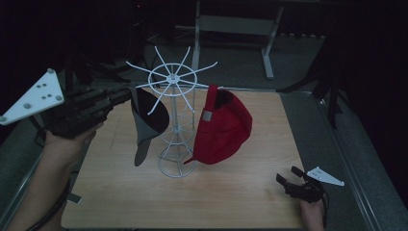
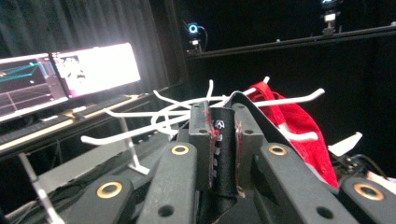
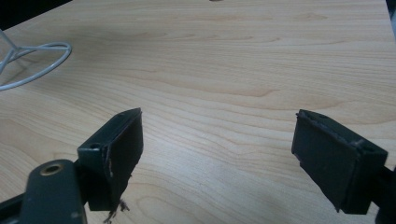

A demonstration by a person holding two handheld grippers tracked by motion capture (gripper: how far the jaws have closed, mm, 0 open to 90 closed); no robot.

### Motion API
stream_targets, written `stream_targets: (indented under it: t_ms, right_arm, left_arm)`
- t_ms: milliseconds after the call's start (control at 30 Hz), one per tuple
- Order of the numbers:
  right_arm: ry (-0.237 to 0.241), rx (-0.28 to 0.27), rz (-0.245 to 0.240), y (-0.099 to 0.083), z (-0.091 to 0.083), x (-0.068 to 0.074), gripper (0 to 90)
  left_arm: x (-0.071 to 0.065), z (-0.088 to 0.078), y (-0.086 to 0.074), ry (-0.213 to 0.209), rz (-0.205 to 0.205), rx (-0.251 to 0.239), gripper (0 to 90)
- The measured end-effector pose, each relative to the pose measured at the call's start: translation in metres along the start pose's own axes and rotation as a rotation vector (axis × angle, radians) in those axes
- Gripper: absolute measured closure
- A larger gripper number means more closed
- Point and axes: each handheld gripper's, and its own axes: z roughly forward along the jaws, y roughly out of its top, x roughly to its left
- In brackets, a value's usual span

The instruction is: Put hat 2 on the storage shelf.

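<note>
A white wire hat rack (image 1: 172, 77) stands in the middle of the wooden table (image 1: 250, 202). A red cap (image 1: 223, 130) hangs on one of its arms at the right. At the rack's left side hangs a black cap with a grey brim (image 1: 149, 118), and my left gripper (image 1: 130, 94) is shut on its back edge, level with the rack's top. In the left gripper view the black cap (image 2: 225, 154) is pinched between the jaws of the left gripper (image 2: 223, 116), with the rack's arms (image 2: 163, 112) and the red cap (image 2: 299, 126) just beyond. My right gripper (image 1: 287, 174) rests open at the table's front right corner.
The right gripper (image 3: 217, 140) looks along bare wood (image 3: 233, 56) towards the rack's base ring (image 3: 32, 65). Two lit monitors (image 2: 93, 70) stand on a desk past the rack. A grey desk frame (image 1: 235, 24) stands behind the table on the dark floor.
</note>
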Motion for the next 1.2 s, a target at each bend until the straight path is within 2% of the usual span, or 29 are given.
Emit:
stream_targets:
  t_ms: [167, 367, 500, 667, 767, 900, 933, 1100, 1200]
  right_arm:
    - [0.001, 0.003, 0.000, 0.000, 0.000, 0.000, 16.5]
    - [0.001, 0.004, 0.000, 0.000, 0.000, 0.000, 16.5]
    - [-0.001, 0.003, -0.002, 0.000, 0.000, 0.000, 16.6]
    - [0.000, 0.004, -0.002, 0.000, 0.000, 0.000, 16.6]
    - [0.002, 0.005, 0.002, 0.000, 0.000, -0.001, 16.5]
    - [0.002, 0.005, 0.001, 0.000, 0.000, 0.000, 16.5]
    - [0.002, 0.005, 0.000, 0.000, 0.000, -0.001, 16.6]
    - [0.002, 0.005, 0.003, 0.000, 0.000, -0.001, 16.5]
    - [0.000, 0.008, -0.002, 0.000, 0.001, 0.000, 16.5]
  left_arm:
    - [-0.002, -0.004, -0.008, -0.003, 0.002, 0.007, 81.8]
    - [-0.004, -0.006, -0.021, 0.017, 0.010, 0.056, 81.2]
    - [-0.007, -0.005, -0.029, 0.002, -0.003, 0.048, 80.0]
    - [-0.010, -0.007, -0.033, 0.003, -0.016, 0.038, 67.3]
    - [-0.012, -0.010, -0.036, 0.019, -0.021, 0.045, 60.6]
    - [-0.013, -0.014, -0.039, 0.027, -0.030, 0.044, 56.9]
    - [-0.014, -0.015, -0.040, 0.031, -0.034, 0.044, 51.1]
    - [-0.016, -0.026, -0.048, 0.052, -0.075, 0.030, 47.5]
    - [-0.017, -0.031, -0.052, 0.062, -0.080, 0.023, 47.3]
